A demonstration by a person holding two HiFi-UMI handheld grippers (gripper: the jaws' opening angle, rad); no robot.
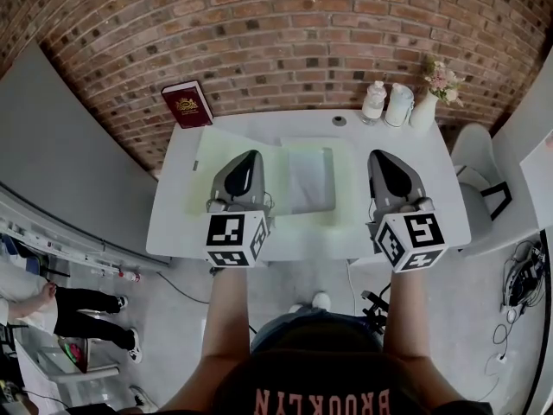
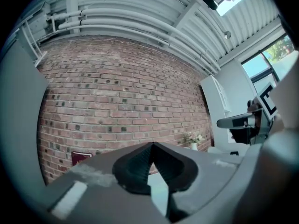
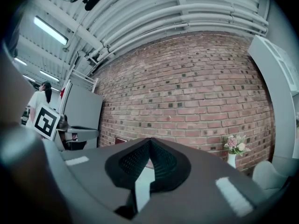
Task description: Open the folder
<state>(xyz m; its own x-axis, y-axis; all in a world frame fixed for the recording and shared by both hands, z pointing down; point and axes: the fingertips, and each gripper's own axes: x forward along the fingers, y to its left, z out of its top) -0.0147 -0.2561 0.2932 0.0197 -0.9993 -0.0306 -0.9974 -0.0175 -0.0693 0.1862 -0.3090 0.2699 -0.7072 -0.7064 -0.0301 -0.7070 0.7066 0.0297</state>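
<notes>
A pale green folder (image 1: 226, 173) lies spread flat on the white table (image 1: 173, 223), with a white sheet (image 1: 309, 180) on its right half. Both grippers hang above the table's near half, pointing level at the brick wall. My left gripper (image 1: 251, 155) is over the folder's left half, shut with nothing in it; its jaws meet at the tip in the left gripper view (image 2: 152, 144). My right gripper (image 1: 378, 155) is beyond the folder's right edge, also shut and empty (image 3: 149, 140). Neither gripper touches the folder.
A red book (image 1: 187, 104) leans on the wall at the table's back left. Two white bottles (image 1: 374, 102) and a vase of flowers (image 1: 429, 100) stand at the back right. A white chair (image 1: 479, 180) is right of the table. A person (image 1: 78, 309) stands far left.
</notes>
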